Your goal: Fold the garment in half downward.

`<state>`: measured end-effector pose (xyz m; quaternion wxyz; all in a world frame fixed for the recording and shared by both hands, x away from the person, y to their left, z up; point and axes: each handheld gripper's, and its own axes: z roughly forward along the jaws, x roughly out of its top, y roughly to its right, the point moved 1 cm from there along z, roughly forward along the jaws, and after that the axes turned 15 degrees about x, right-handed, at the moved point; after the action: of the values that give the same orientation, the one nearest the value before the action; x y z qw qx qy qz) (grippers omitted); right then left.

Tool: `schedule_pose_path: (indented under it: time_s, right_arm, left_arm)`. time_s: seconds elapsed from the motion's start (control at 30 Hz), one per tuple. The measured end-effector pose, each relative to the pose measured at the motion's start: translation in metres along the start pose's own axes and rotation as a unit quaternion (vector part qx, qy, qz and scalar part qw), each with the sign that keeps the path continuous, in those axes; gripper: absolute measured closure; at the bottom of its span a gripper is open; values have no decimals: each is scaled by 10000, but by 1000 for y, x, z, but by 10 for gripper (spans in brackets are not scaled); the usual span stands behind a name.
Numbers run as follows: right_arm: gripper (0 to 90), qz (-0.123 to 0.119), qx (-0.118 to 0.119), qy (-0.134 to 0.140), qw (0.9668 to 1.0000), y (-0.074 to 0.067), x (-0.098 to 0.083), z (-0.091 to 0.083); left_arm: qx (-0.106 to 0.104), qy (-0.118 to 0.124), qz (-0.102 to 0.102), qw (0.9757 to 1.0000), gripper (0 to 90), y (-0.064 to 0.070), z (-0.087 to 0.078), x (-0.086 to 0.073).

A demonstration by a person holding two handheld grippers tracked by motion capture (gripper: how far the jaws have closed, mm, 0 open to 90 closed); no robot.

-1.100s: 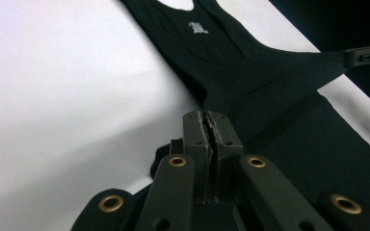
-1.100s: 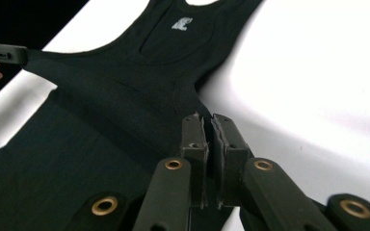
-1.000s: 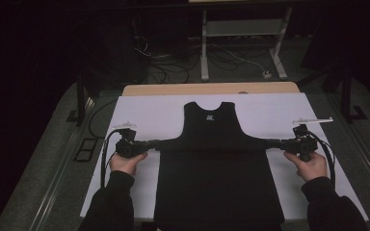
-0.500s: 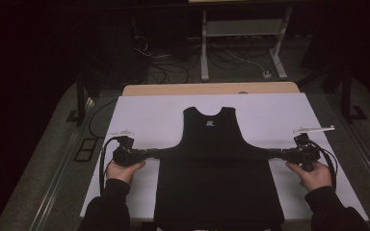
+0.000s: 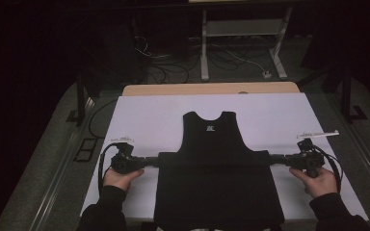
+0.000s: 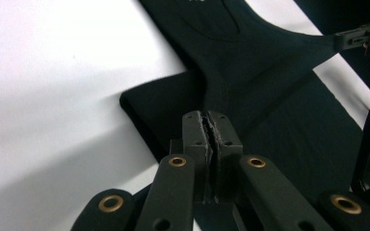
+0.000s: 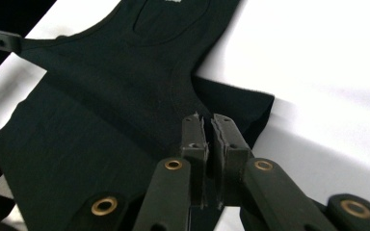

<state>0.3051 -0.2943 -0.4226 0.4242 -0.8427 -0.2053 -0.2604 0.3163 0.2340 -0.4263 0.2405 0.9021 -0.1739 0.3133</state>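
Nearest the person, at six o'clock, the black vest [image 5: 217,178] lies flat on the white sheet [image 5: 149,120], neck toward twelve. Left gripper [image 5: 150,161] at nine and right gripper [image 5: 275,159] at three each clamp a side edge, stretching the cloth crosswise; both stand equally near.

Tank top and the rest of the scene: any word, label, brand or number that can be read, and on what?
Small white mark below the neckline of the black tank top: too small and blurred to read.
No other text or sign can be made out on the white table cover, the grippers or the background.
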Motion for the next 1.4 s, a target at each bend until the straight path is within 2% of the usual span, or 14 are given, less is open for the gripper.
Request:
schedule_pose_path:
  time_s: [0.17, 0.27, 0.63, 0.97, 1.07, 1.17, 1.27, 1.3, 1.4]
  right_arm:
    - [831, 77, 42, -298, 9995, -6, -11, 4]
    - [829, 152, 17, -407, 9991, -5, -16, 6]
    - [824, 242, -31, -542, 9982, 0, -19, 10]
    - [822, 228, -76, -610, 9978, 0, -19, 12]
    - [822, 245, -72, -640, 9976, 0, -19, 12]
    - [814, 284, -47, -628, 9976, 0, -19, 13]
    - [801, 211, -26, -578, 9981, -3, -19, 12]
    - [782, 131, -5, -533, 9985, -6, -17, 12]
    - [714, -84, -81, -426, 9990, -12, -16, 12]
  left_arm:
    - [41, -191, 30, 9998, 861, 2, 0, -5]
    - [40, -291, 50, 9996, 861, 2, 1, -7]
    - [111, -593, 192, 9980, 861, 6, 7, -10]
    - [208, -749, 295, 9965, 858, 7, 13, -11]
    - [204, -768, 324, 9963, 858, 8, 14, -11]
    - [181, -666, 385, 9969, 858, 9, 12, -10]
    - [170, -575, 451, 9972, 847, 11, 11, -9]
    - [109, -489, 469, 9976, 840, 12, 9, -8]
    - [87, -397, 453, 9981, 711, 12, 7, -6]
